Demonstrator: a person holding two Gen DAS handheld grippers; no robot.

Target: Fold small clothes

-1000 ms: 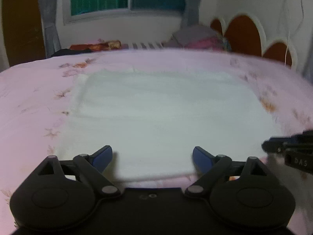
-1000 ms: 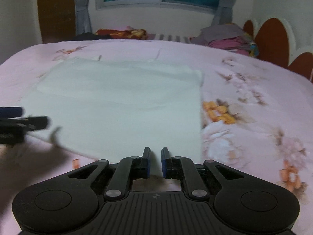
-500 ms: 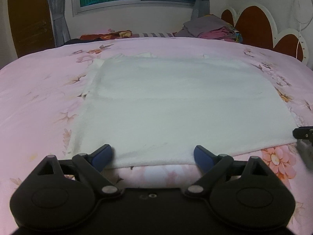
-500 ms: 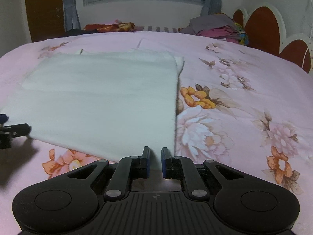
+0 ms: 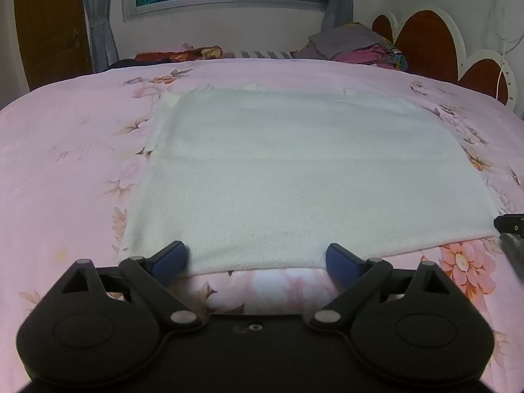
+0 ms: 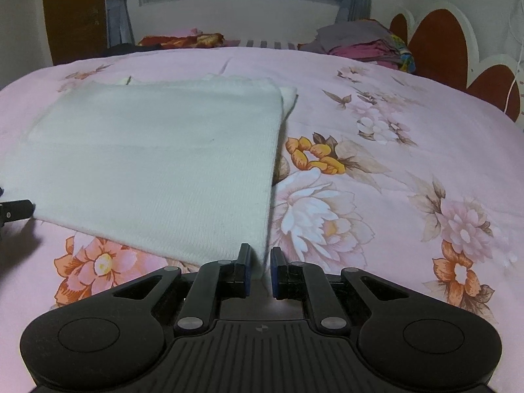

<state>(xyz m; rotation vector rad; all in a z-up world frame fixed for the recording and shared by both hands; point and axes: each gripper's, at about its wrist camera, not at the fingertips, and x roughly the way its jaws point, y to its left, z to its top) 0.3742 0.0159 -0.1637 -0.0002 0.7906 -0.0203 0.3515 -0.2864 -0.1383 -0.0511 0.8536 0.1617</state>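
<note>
The white cloth (image 5: pixel 294 170) lies flat on the pink flowered bed cover (image 6: pixel 409 150), nearer its front edge. A second ago its near right corner hung up in the air; now it rests on the cover. The right gripper (image 6: pixel 260 270) is nearly closed and pinches that corner. The left gripper (image 5: pixel 255 260) is wide open as before, holding nothing, its blue pads (image 5: pixel 170 258) at the cloth's near edge.

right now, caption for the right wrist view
Right gripper pinching the near corner of a white garment on a pink floral bedspread.
</note>
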